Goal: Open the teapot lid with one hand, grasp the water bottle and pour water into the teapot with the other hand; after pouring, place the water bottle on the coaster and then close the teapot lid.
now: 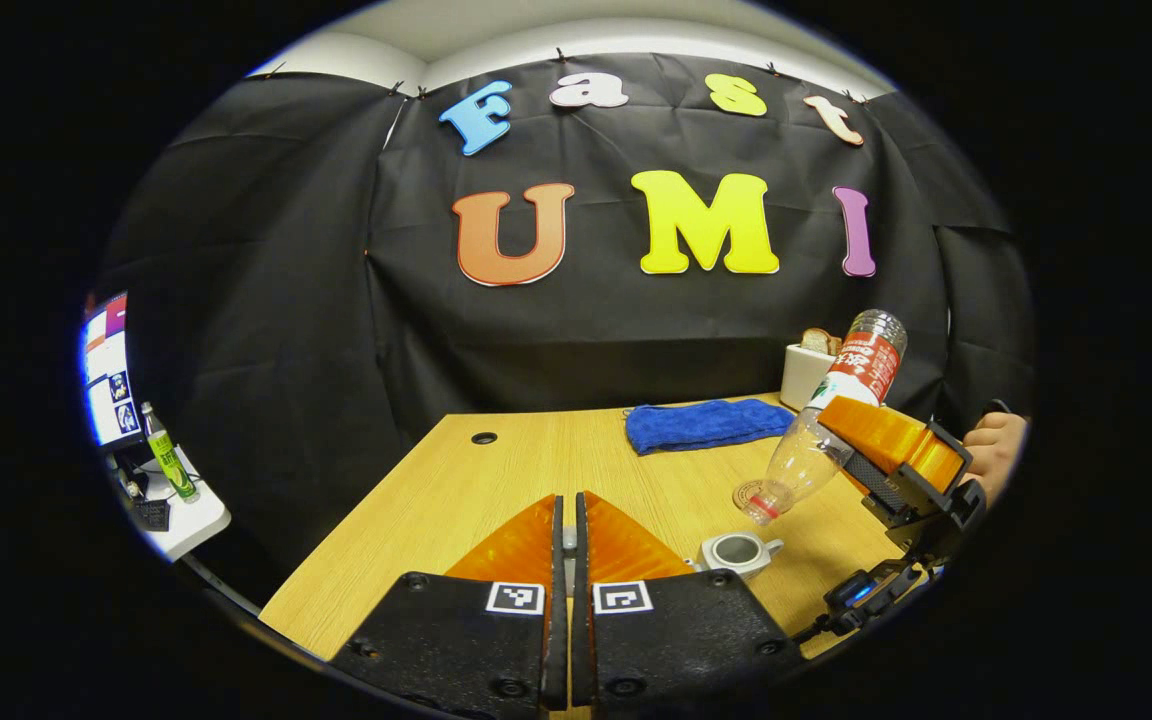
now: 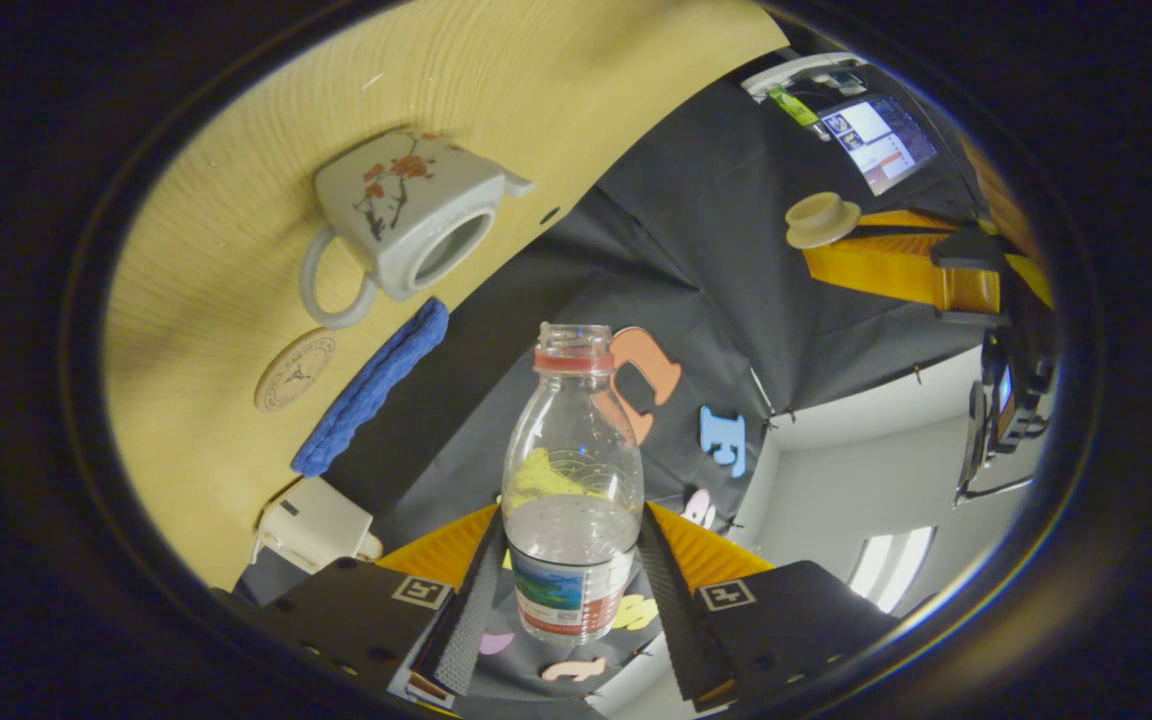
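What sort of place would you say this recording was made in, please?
Probably a staged recording booth, not a home kitchen: black cloth wall draped behind a wooden table, a monitor on a side desk, and household props such as a teapot and coaster.

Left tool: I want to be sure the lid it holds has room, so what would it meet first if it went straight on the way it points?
Judging by the left gripper view, the left tool points over the table at the booth's black cloth wall; nothing stands between, though depth is unclear.
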Tool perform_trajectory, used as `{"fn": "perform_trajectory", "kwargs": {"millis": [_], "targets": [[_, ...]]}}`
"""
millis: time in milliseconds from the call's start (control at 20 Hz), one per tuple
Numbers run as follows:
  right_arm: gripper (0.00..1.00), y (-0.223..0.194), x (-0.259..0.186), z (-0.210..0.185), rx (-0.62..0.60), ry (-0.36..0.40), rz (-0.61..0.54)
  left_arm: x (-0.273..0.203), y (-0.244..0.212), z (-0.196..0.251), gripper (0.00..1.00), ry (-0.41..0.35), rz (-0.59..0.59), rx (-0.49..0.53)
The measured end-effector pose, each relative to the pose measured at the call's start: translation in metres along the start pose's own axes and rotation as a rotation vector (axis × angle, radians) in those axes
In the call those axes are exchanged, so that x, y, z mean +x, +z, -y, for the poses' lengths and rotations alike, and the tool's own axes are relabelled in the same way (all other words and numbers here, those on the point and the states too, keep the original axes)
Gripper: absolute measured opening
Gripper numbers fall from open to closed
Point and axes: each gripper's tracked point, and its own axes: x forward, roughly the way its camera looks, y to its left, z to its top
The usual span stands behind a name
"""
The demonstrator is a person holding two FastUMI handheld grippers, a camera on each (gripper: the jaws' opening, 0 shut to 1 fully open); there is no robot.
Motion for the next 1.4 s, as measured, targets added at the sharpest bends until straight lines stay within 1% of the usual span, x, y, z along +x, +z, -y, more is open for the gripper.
{"fn": "perform_trajectory", "kwargs": {"millis": [150,250,300,350,450,500,550,600,650,700,750,800,850,900,1050,1150,1200,1250,1350,1400], "targets": [[0.75,-0.011,0.005,-0.017,0.221,0.079,-0.034,0.003,-0.003,-0.002,0.04,0.008,-0.009,-0.011],[0.75,-0.019,0.005,-0.025,0.409,0.123,-0.054,0.006,-0.007,-0.002,0.04,0.004,-0.02,-0.026],[0.77,-0.024,0.006,-0.029,0.5,0.146,-0.071,0.008,-0.008,-0.001,0.04,0.005,-0.025,-0.033],[0.75,-0.031,0.006,-0.032,0.591,0.166,-0.088,0.01,-0.009,0.0,0.04,0.005,-0.029,-0.038],[0.77,-0.039,0.008,-0.04,0.772,0.22,-0.119,0.012,-0.011,0.002,0.04,-0.001,-0.033,-0.051],[0.75,-0.043,0.009,-0.043,0.851,0.237,-0.123,0.013,-0.011,0.005,0.04,-0.009,-0.03,-0.048],[0.77,-0.046,0.011,-0.043,0.915,0.243,-0.135,0.015,-0.009,0.008,0.04,-0.013,-0.02,-0.036],[0.77,-0.051,0.012,-0.045,0.984,0.247,-0.153,0.016,-0.009,0.01,0.04,-0.014,-0.018,-0.025],[0.77,-0.055,0.017,-0.055,1.064,0.268,-0.175,0.016,-0.01,0.013,0.04,-0.013,-0.019,-0.017],[0.75,-0.058,0.026,-0.059,1.161,0.291,-0.2,0.016,-0.01,0.016,0.04,-0.016,-0.019,-0.012],[0.77,-0.059,0.032,-0.068,1.28,0.322,-0.219,0.017,-0.009,0.019,0.04,-0.023,-0.016,-0.011],[0.75,-0.054,0.036,-0.074,1.407,0.352,-0.233,0.017,-0.007,0.022,0.04,-0.031,-0.011,-0.013],[0.77,-0.053,0.038,-0.082,1.519,0.377,-0.257,0.016,-0.008,0.023,0.04,-0.037,-0.008,-0.016],[0.74,-0.052,0.042,-0.088,1.625,0.391,-0.283,0.016,-0.007,0.024,0.04,-0.037,-0.005,-0.012],[0.77,-0.043,0.054,-0.109,1.92,0.446,-0.351,0.017,-0.004,0.022,0.04,-0.028,0.004,-0.015],[0.77,-0.025,0.06,-0.122,2.103,0.528,-0.39,0.019,-0.006,0.017,0.04,-0.016,0.001,-0.019],[0.77,-0.018,0.063,-0.128,2.172,0.557,-0.407,0.02,-0.007,0.017,0.04,-0.013,-0.002,-0.022],[0.76,-0.014,0.067,-0.134,2.214,0.578,-0.424,0.022,-0.008,0.016,0.04,-0.01,-0.006,-0.027],[0.75,-0.008,0.07,-0.143,2.235,0.597,-0.445,0.023,-0.011,0.014,0.04,-0.007,-0.015,-0.035],[0.75,-0.007,0.074,-0.142,2.232,0.583,-0.436,0.024,-0.012,0.014,0.04,-0.006,-0.017,-0.037]]}}
